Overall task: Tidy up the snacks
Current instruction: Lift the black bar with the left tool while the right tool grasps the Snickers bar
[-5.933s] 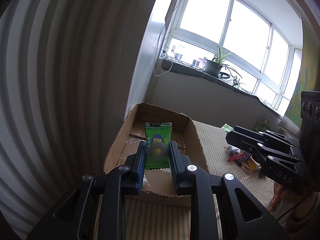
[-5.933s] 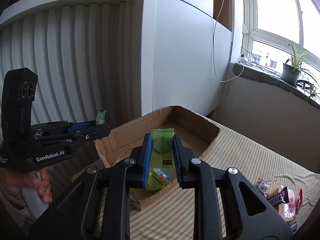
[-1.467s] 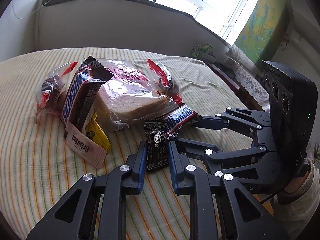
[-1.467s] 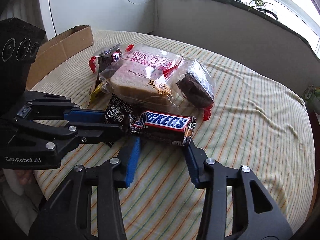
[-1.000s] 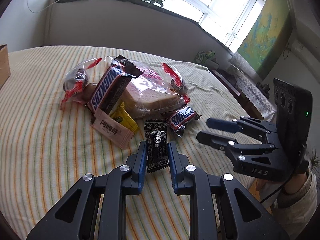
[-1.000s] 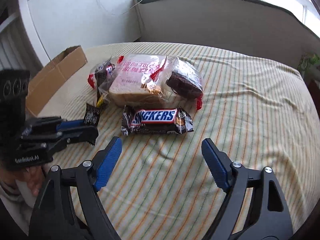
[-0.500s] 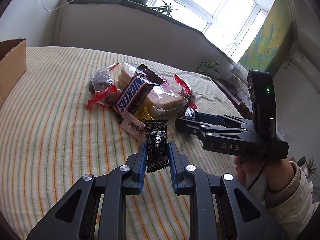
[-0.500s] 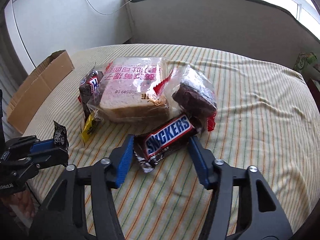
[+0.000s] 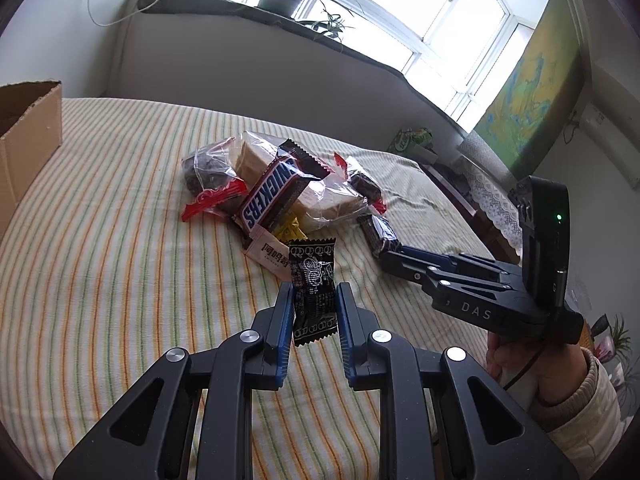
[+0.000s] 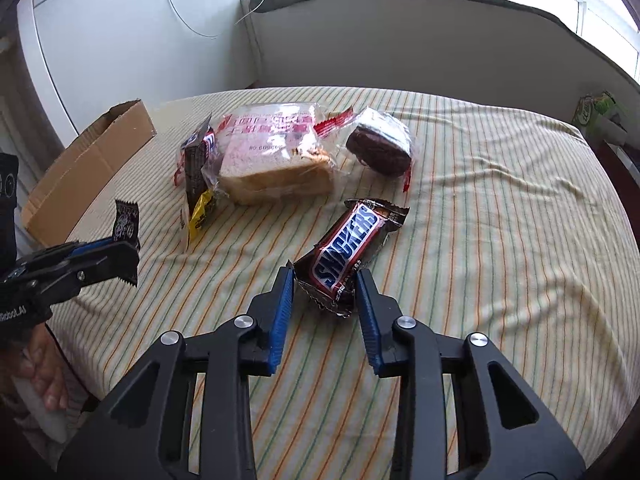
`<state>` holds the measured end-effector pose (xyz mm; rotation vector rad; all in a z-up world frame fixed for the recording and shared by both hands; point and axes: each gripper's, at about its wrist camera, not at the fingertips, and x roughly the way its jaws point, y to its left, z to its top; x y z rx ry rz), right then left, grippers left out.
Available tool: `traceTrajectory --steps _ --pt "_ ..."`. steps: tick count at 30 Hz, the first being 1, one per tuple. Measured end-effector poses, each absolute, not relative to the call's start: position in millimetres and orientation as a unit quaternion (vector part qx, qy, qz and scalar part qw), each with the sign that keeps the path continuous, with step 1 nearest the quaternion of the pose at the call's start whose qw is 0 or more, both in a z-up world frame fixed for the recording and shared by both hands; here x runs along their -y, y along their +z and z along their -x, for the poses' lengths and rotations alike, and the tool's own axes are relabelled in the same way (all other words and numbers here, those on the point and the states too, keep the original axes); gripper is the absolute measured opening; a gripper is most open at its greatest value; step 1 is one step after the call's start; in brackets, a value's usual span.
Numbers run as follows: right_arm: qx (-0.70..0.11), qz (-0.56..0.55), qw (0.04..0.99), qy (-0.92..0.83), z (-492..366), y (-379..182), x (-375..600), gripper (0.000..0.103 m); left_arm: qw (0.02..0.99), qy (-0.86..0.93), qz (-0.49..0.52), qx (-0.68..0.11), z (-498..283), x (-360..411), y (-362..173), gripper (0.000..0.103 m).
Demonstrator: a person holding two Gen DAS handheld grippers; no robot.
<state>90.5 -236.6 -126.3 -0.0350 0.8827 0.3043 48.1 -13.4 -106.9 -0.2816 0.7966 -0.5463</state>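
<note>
My left gripper (image 9: 313, 307) pinches a black sachet (image 9: 312, 291) off the table (image 9: 100, 248); my right gripper (image 10: 325, 290) has just been closing on a Snickers (image 10: 347, 249). Neither is in the box (image 10: 86, 170) yet, and bread (image 10: 276, 160), cakes and another bar remain piled.

two snickers bars (image 10: 347, 249), two dark cakes (image 10: 380, 149), one bread pack (image 10: 276, 160), one black candy (image 9: 313, 290), one box (image 10: 86, 168).

Cardboard box (image 9: 28, 136) running off left edge, inside hidden. Yellow packet (image 9: 289, 229) mostly lying buried under Snickers bar (image 9: 272, 196). Print on white sachet (image 9: 267, 255) staying too small to read. Bread bag (image 10: 276, 160) hiding things behind.
</note>
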Motion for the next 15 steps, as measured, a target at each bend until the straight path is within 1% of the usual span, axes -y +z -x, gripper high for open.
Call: traceTrajectory --steps 1,3,5,6,7,8,9,10,11,12,13,15 --pt "-0.432 0.014 0.890 0.145 -87 -127 240 0.035 0.876 -0.262 0.135 -0.381 -47 14 -106 0.019" --pt "-0.440 0.015 0.887 0.141 -86 -127 239 0.044 0.877 -0.264 0.134 -0.378 -44 16 -103 0.019" --pt "-0.426 0.025 0.896 0.125 -87 -125 234 0.083 0.877 -0.266 0.132 -0.377 -42 17 -102 0.019" --pt "-0.418 0.030 0.901 0.115 -90 -124 230 0.088 0.878 -0.267 0.131 -0.376 -41 18 -101 0.019" --pt "-0.410 0.035 0.906 0.101 -93 -125 227 0.088 0.878 -0.268 0.130 -0.374 -40 18 -100 0.019" --pt "-0.410 0.037 0.908 0.082 -100 -128 227 0.087 0.879 -0.268 0.130 -0.373 -39 18 -100 0.019" --pt "-0.417 0.029 0.905 0.076 -107 -132 226 0.081 0.879 -0.268 0.130 -0.372 -38 17 -99 0.019" --pt "-0.421 0.017 0.904 0.079 -112 -135 227 0.062 0.880 -0.266 0.130 -0.371 -37 16 -98 0.019" --pt "-0.413 0.024 0.908 0.065 -113 -136 226 0.051 0.881 -0.265 0.130 -0.370 -36 14 -98 0.019" --pt "-0.412 0.029 0.909 0.058 -112 -135 226 0.048 0.882 -0.263 0.130 -0.369 -35 14 -97 0.019" --pt "-0.411 0.029 0.909 0.057 -111 -134 226 0.030 0.883 -0.260 0.129 -0.369 -34 12 -97 0.019" --pt "-0.410 0.031 0.910 0.057 -106 -133 228 0.030 0.884 -0.256 0.130 -0.369 -33 8 -96 0.019"
